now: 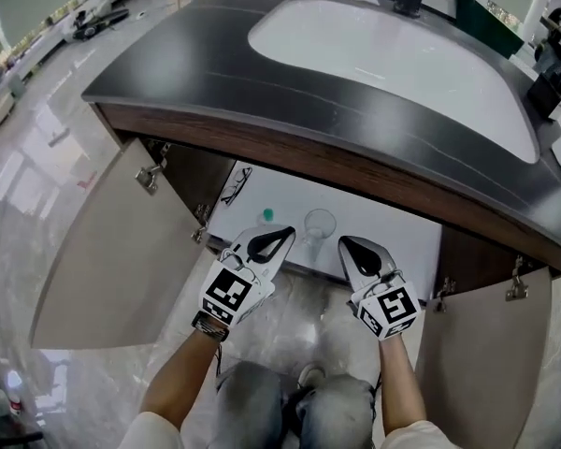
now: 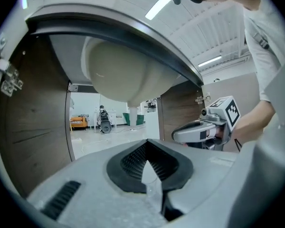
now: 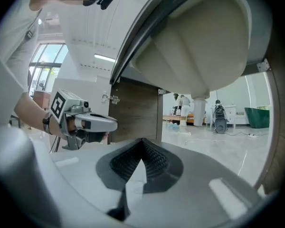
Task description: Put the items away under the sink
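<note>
**Item: clear glass** (image 1: 319,224). It stands upright on the white cabinet floor (image 1: 393,237) under the sink, near the front edge, and seems already put away.
- Handling (judged): light, rigid, smooth-walled, so slippery and breakable. It is best taken by the wall below the rim with a gentle squeeze and kept upright.

**Companion items**
- A small green-topped object (image 1: 266,215) sits just left of the glass. It is too small to identify.
- A thin dark wiry thing (image 1: 236,185) lies further back on the left. It may be spectacles, though this is uncertain.

**Left gripper** (image 1: 282,234). Its jaws are clenched together with nothing between them. It is held in front of the opening, near the glass but apart from it.

**Right gripper** (image 1: 348,245). Its jaws are likewise pressed together on nothing. It is just right of the glass and does not touch it.

**Surroundings**
- Both cabinet doors are swung wide, the left door (image 1: 103,260) and the right door (image 1: 486,363).
- The dark countertop (image 1: 196,64) with its white basin (image 1: 383,54) is overhead.

**View notes**
- Only the head view shows the glass, its neighbours and the cabinet floor.
- Neither gripper view shows those items. Each looks roughly level beneath the pale bowl underside (image 2: 118,75), across at the other gripper and on to a bright room beyond.
- The gripper views alone show the ribbed pads meeting.

**Status (judged):** nothing is in hand, and any remaining items lie outside these views.
</note>
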Motion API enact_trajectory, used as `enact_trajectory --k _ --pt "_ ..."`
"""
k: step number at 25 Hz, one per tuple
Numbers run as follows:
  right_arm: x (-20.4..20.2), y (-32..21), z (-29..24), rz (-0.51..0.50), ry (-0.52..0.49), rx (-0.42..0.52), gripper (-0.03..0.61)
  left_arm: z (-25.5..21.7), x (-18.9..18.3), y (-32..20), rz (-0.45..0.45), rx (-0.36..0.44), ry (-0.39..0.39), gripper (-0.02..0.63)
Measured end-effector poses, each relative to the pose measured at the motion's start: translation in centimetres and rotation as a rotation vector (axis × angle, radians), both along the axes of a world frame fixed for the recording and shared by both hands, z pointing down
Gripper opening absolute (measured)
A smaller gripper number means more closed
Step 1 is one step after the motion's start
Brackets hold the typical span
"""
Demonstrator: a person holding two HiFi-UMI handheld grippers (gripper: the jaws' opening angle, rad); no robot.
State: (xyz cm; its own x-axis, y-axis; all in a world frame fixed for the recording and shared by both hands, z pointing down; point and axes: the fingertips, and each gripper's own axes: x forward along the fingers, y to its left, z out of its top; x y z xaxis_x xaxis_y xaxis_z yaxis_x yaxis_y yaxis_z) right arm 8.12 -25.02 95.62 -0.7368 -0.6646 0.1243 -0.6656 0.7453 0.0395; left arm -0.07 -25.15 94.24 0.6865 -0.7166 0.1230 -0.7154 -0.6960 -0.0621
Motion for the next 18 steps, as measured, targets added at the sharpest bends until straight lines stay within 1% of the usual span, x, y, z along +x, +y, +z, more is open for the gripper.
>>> enact_trajectory --k 5,7,9,13,18 --pt "-1.1 3.4 -5.4 0.001 -0.025 -0.029 0.005 -5.0 0.9 2.5 0.037 0.000 0.012 0.008" --pt "-1.6 5.0 -8.1 -0.005 -0.040 -0.045 0.006 -7.4 1.3 3.8 0.045 0.003 0.006 0.008" --pt "-2.1 6.4 -11.0 -0.020 -0.034 -0.048 0.005 -10.2 1.7 5.2 0.050 0.001 0.007 0.008" --pt "-2.6 8.1 -17.7 -0.023 -0.054 -0.064 0.006 -16.4 1.3 7.1 0.028 -0.017 0.022 0.008" --pt "-3.1 10.0 -26.7 -0.020 -0.051 -0.067 0.006 -24.6 0.7 9.0 -0.009 -0.035 0.017 0.008"
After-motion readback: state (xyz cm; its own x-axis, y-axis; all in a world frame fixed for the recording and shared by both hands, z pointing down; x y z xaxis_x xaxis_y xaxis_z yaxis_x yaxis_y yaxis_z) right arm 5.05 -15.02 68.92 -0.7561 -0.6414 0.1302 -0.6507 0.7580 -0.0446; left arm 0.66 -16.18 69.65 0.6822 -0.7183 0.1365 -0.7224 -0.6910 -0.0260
